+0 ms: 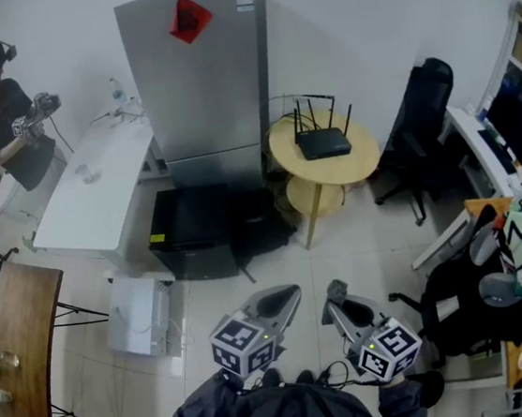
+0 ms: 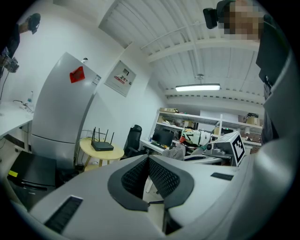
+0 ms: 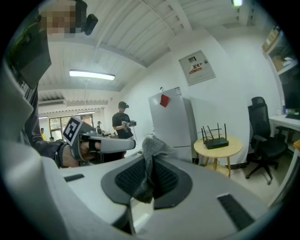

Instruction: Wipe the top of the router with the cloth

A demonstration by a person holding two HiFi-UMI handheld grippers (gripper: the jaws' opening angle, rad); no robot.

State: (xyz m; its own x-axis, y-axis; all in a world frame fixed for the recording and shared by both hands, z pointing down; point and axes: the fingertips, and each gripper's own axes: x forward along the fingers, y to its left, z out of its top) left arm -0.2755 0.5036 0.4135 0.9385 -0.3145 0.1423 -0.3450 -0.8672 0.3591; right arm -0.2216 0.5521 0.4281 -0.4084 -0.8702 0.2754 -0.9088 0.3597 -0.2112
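Note:
The black router (image 1: 321, 139) with its upright antennas sits on a round yellow side table (image 1: 362, 168), well ahead of both grippers. It also shows small in the left gripper view as the router (image 2: 102, 146) and in the right gripper view as the router (image 3: 215, 142). My right gripper (image 3: 149, 158) is shut on a grey cloth (image 3: 153, 146), which sticks up between the pads. My left gripper (image 2: 148, 159) is shut with nothing in it. In the head view the left gripper (image 1: 289, 294) and right gripper (image 1: 335, 292) are held low, side by side.
A grey fridge (image 1: 202, 78) stands left of the side table, with a black cabinet (image 1: 198, 229) in front of it. A black office chair (image 1: 425, 121) and a cluttered desk (image 1: 492, 165) are on the right. A white table (image 1: 98, 190), a person (image 1: 4, 112) and a wooden table (image 1: 19, 355) are on the left.

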